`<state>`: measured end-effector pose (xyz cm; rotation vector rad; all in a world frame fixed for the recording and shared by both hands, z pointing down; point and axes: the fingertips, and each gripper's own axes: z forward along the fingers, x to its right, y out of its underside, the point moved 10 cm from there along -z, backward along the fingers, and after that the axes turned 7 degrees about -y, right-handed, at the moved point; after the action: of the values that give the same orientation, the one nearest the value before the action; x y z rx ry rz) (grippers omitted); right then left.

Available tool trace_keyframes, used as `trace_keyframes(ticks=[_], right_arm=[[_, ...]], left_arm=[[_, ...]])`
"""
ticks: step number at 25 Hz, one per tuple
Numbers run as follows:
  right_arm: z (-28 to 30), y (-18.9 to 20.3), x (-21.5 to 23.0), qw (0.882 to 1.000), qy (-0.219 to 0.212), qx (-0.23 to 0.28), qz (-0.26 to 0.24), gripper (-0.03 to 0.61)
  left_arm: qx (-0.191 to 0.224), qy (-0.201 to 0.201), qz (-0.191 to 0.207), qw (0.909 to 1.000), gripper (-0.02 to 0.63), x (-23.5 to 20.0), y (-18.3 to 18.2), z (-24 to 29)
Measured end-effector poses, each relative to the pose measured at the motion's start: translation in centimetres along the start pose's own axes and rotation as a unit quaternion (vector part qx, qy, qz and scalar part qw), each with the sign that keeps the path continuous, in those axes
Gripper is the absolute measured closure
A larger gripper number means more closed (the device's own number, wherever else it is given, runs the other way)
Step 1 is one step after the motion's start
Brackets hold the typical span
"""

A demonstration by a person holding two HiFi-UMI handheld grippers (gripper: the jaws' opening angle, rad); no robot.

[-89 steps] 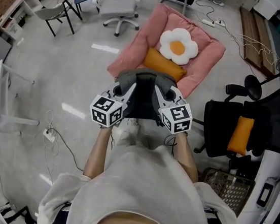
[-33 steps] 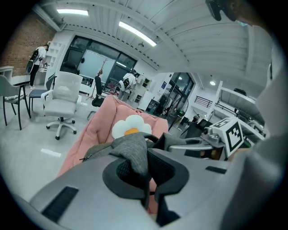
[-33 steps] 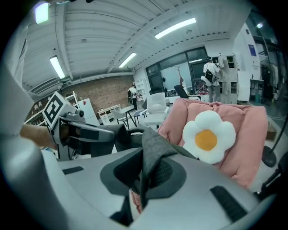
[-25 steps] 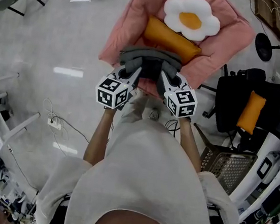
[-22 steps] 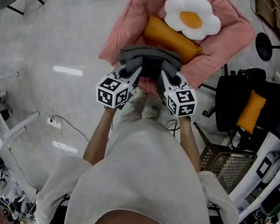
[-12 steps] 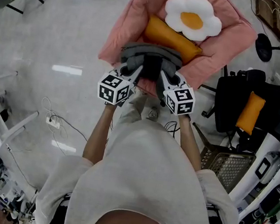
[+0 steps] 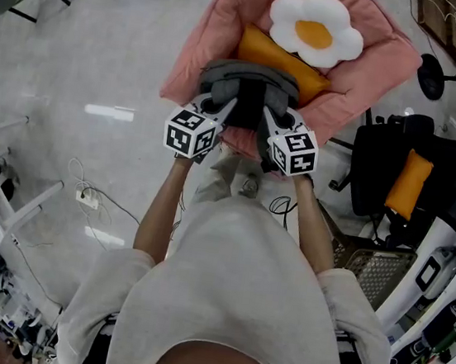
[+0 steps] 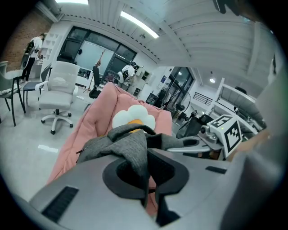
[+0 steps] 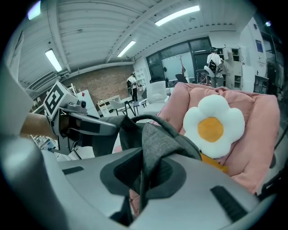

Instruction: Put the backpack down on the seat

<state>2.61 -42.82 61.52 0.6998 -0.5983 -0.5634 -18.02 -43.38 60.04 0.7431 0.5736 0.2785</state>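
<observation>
Our left gripper (image 7: 223, 111) and right gripper (image 7: 269, 122) stay clamped on the grey backpack (image 7: 249, 84), which we've carried further over the front edge of the pink seat (image 7: 198, 44).

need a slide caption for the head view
Left gripper and right gripper clamp a grey backpack at the front of the pink seat

Bright, even indoor light falls from ceiling strip lights (image 8: 139, 24), which leave pale glare streaks on the glossy floor (image 7: 108, 111). Shadows are soft and faint. All three views bow strongly toward the edges. Both gripper views fade into a dark rounded vignette, and their nearest foreground looks soft and unfocused.
</observation>
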Motion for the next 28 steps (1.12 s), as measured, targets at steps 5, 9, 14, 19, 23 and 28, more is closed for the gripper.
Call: trace_keyframes(ticks=[5, 9, 14, 19, 23, 28], right_arm=[[1.4, -0.3, 1.5, 1.0, 0.001, -0.012, -0.002, 0.552], [2.4, -0.4, 2.7, 1.0, 0.001, -0.02, -0.001, 0.552], [3.9, -0.9, 3.8, 1.0, 0.004, -0.029, 0.0, 0.552], [5.2, -1.2, 5.2, 0.999, 0.005, -0.037, 0.007, 0.552], [6.4, -1.5, 6.3, 0.999, 0.005, -0.041, 0.009, 0.552], [7.6, -2.2, 7.4, 0.999, 0.008, -0.042, 0.015, 0.552]], left_arm=[[-0.005, 0.001, 0.001, 1.0, 0.578, -1.1, -0.8, 1.7], [-0.008, 0.001, 0.0, 1.0, 0.578, -1.8, -1.5, 2.8], [-0.014, 0.002, 0.0, 0.9999, 0.578, -3.0, -1.9, 4.2], [-0.025, 0.003, 0.001, 0.9997, 0.578, -3.9, -2.2, 5.7], [-0.029, 0.003, -0.003, 0.9996, 0.578, -4.8, -2.5, 6.9], [-0.029, -0.004, -0.005, 0.9996, 0.578, -5.5, -3.1, 8.1]])
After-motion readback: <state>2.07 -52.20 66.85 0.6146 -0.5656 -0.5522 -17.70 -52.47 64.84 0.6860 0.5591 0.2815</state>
